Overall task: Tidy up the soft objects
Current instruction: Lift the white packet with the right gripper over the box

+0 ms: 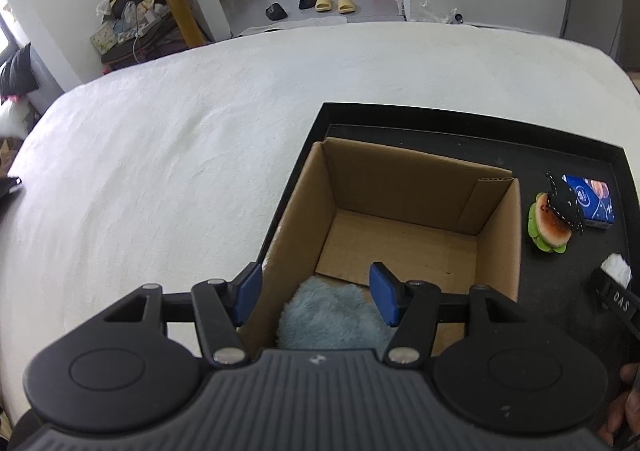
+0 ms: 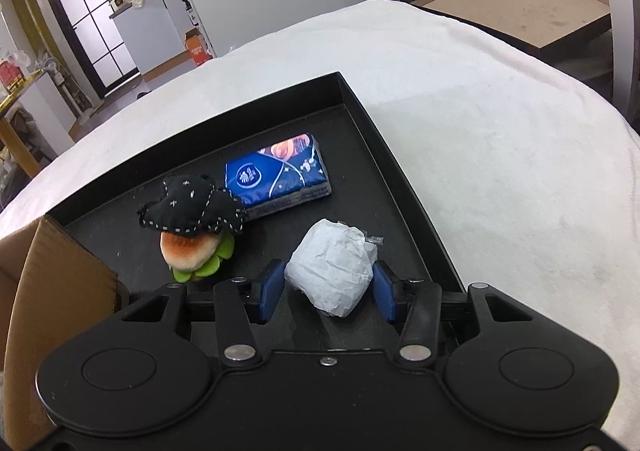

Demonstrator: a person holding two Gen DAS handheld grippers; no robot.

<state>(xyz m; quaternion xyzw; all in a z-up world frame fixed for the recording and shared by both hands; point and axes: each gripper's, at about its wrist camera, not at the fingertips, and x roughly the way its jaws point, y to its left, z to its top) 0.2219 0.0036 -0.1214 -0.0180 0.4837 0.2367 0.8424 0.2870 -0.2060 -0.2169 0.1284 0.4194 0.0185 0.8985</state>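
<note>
Left wrist view: our left tongs [image 1: 316,293] gape over the cardboard box [image 1: 400,211]; beside the box, our right tongs [image 2: 326,291] straddle a white paper bundle [image 2: 332,269], not yet clamped.

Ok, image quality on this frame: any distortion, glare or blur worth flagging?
Left wrist view: strong fisheye bowing of the white bed and black tray; cardboard box sharp, evenly lit. Right wrist view: same curvature, dark vignetted corners, soft sheen on the tissue pack; white wrapped bundle in focus.
</note>
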